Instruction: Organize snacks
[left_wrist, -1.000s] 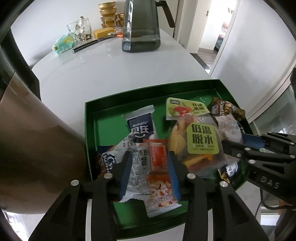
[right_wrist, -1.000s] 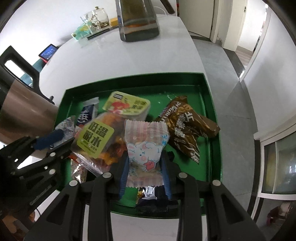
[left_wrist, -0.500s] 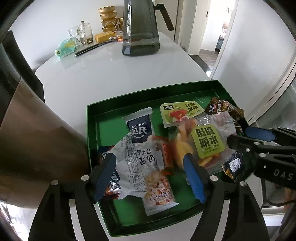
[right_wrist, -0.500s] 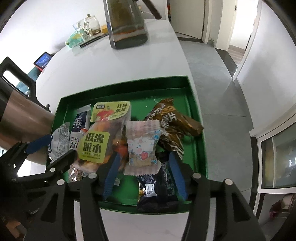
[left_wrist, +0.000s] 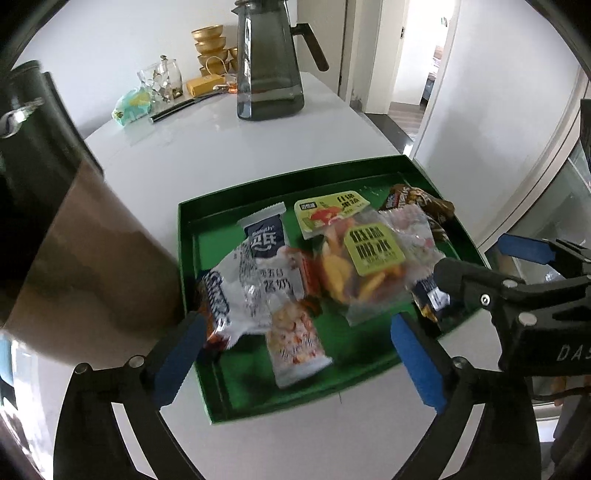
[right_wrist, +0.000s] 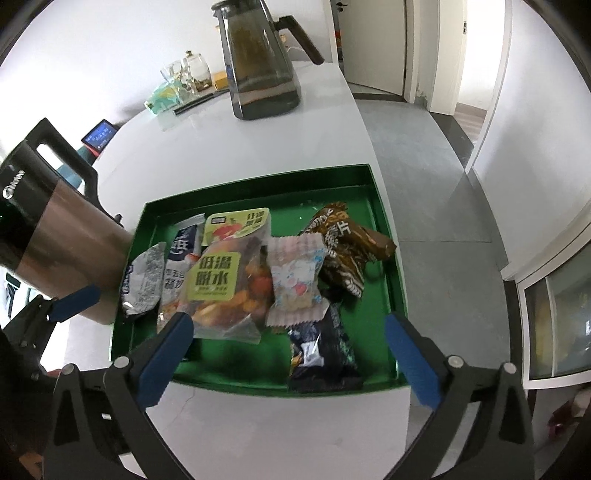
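Both grippers hang over the near edge of the counter (right_wrist: 258, 162) with nothing between their blue pads. The left gripper (left_wrist: 295, 358) is spread wide and released, and so is the right gripper (right_wrist: 288, 354), just to its right.

Under them sits a green tray (right_wrist: 384, 221), close to the counter's near edge and reaching almost to its right edge. All the snacks lie inside it in a loose heap. At the tray's near edge is a dark wrapper (right_wrist: 325, 354) towards the right, and a white packet with red and yellow print (left_wrist: 295, 339) towards the left. Behind these, the middle is taken by a clear bag of dried fruit with a yellow-green label (right_wrist: 229, 284), which overlaps its neighbours. A pink candy wrapper (right_wrist: 295, 280) lies against its right side, partly on top of the dark wrapper. A crumpled silver packet (right_wrist: 144, 280) is at the tray's left wall, with a white and navy pouch (left_wrist: 266, 243) between it and the fruit bag. Brown packets (right_wrist: 347, 243) lie at the right, near the tray's right wall.

A brown and black appliance (right_wrist: 55, 240) stands beside the tray's left wall. At the far end of the counter stands a dark glass jug (right_wrist: 258, 70), with glass jars (right_wrist: 188, 74) to its left.
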